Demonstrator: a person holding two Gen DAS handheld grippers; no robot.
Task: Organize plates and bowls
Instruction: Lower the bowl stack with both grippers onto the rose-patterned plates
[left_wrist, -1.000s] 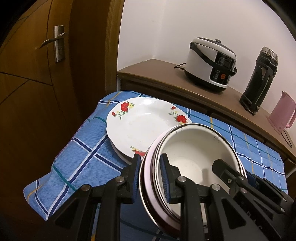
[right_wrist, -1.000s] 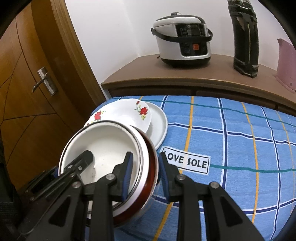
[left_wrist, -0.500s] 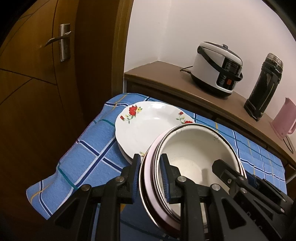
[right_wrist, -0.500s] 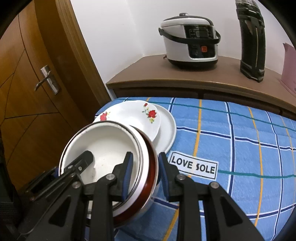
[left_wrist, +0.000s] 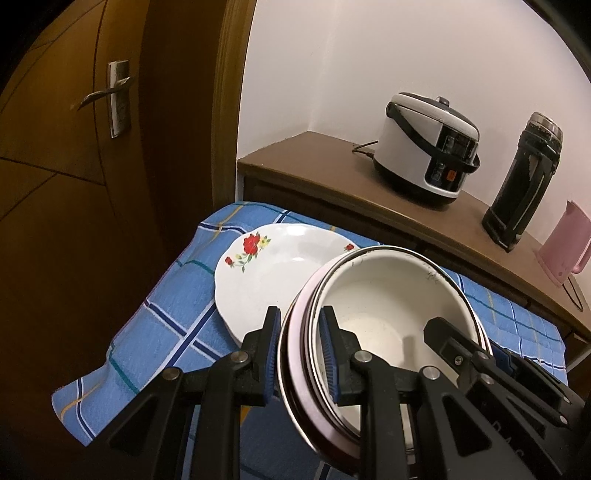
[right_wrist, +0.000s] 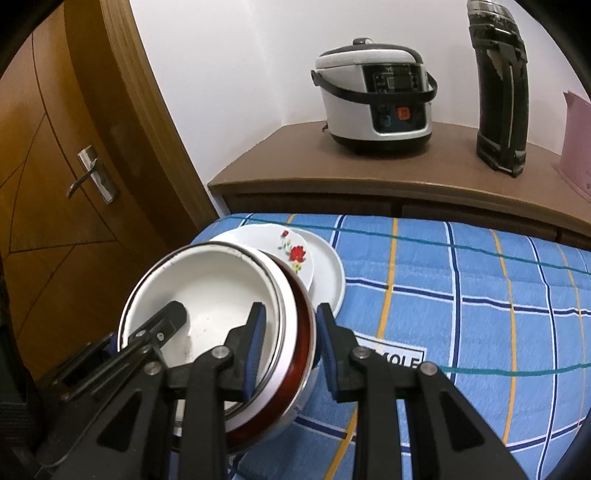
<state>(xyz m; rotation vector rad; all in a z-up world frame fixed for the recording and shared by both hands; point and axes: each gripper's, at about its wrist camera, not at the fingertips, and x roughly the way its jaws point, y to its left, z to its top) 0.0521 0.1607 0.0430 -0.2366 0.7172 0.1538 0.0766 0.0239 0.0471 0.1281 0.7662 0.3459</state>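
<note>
A stack of nested bowls, white inside with a pink and dark red outer one, hangs tilted above the blue checked tablecloth. My left gripper is shut on its left rim. My right gripper is shut on the opposite rim of the same bowls. Each gripper also shows in the other's view, with one finger inside the bowl: the right gripper and the left gripper. Behind the bowls a floral plate lies on a plain white plate.
A wooden sideboard behind the table carries a rice cooker, a black thermos and a pink kettle. A wooden door with a metal handle stands at the left. The cloth stretches to the right.
Both grippers keep their hold on the bowl stack. The plates and sideboard sit a little lower and smaller in both views, as if the bowls have drawn slightly up and back.
</note>
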